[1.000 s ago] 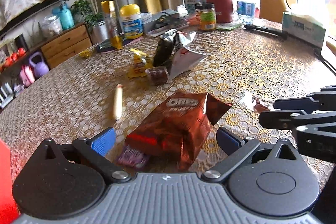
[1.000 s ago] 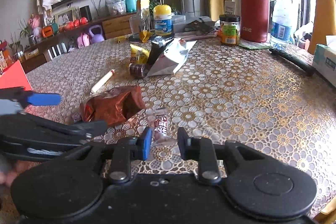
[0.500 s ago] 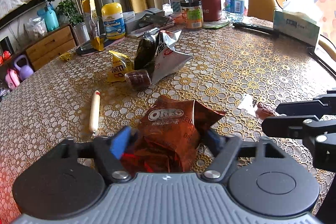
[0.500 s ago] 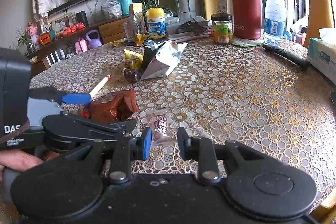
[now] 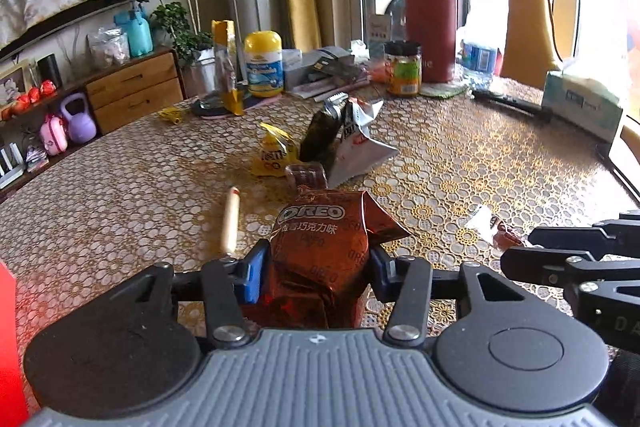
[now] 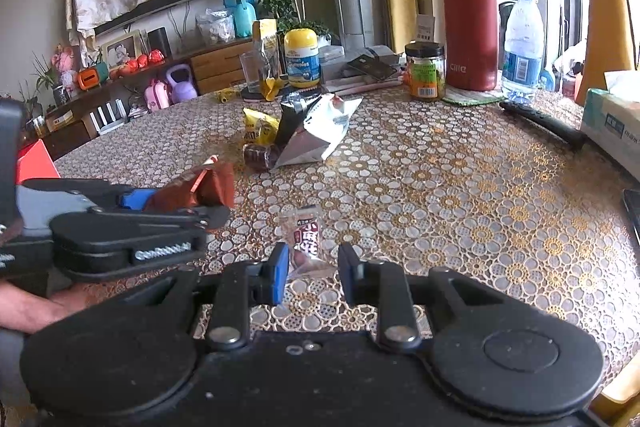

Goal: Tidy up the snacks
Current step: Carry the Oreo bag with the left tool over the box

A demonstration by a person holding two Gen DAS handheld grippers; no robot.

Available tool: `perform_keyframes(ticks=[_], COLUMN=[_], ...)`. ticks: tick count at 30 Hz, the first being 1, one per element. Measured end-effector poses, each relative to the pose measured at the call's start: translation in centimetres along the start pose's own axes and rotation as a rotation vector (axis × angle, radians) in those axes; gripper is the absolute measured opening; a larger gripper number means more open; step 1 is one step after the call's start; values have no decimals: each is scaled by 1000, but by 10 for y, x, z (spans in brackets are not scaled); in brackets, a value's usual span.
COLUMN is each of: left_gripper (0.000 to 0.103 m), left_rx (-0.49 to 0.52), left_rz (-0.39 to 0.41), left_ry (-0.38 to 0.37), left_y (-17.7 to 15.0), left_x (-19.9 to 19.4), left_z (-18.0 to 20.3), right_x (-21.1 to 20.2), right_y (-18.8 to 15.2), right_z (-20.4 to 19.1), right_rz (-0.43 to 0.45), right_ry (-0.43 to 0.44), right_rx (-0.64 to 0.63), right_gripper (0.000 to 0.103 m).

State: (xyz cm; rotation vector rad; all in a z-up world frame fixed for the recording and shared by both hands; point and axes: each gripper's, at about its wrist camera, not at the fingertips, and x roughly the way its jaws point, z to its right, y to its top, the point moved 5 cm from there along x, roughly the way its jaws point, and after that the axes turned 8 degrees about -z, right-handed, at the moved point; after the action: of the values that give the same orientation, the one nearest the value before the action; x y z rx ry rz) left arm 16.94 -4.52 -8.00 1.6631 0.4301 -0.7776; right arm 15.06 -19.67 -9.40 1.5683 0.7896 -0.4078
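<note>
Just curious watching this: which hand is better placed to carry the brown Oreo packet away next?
Left. The left gripper is closing with the Oreo packet between its pads; the right gripper sits over a small clear-wrapped snack.

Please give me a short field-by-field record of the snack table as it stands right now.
surface: round table with patterned cloth
left tongs: closing on the Oreo bag, pads against its sides
right tongs: narrow gap, astride the end of a small clear-wrapped snack, not pressing
snack pile: silver bag, yellow packet, mid-table
loose: sausage stick
back edge: red flask
</note>
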Motion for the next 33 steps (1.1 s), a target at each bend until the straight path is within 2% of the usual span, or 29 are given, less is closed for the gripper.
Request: perform_keyframes(ticks=[14,24,33], left_gripper=[49,49,49], left_rx=[-128,-209,-253], left_rz=[35,77,138], left_ry=[26,42,93], left_y=[-14,-29,-41], left_x=[-54,-95,-133], left_z=[-31,-58,-82], right_x=[-20,-33,-45], right_y=[10,15,18], right_z=[-26,-59,-99], right_rz=[46,69,93], right_ry=[27,63,112], right_rx=[-50,-115,-197], right_gripper=[25,25,25])
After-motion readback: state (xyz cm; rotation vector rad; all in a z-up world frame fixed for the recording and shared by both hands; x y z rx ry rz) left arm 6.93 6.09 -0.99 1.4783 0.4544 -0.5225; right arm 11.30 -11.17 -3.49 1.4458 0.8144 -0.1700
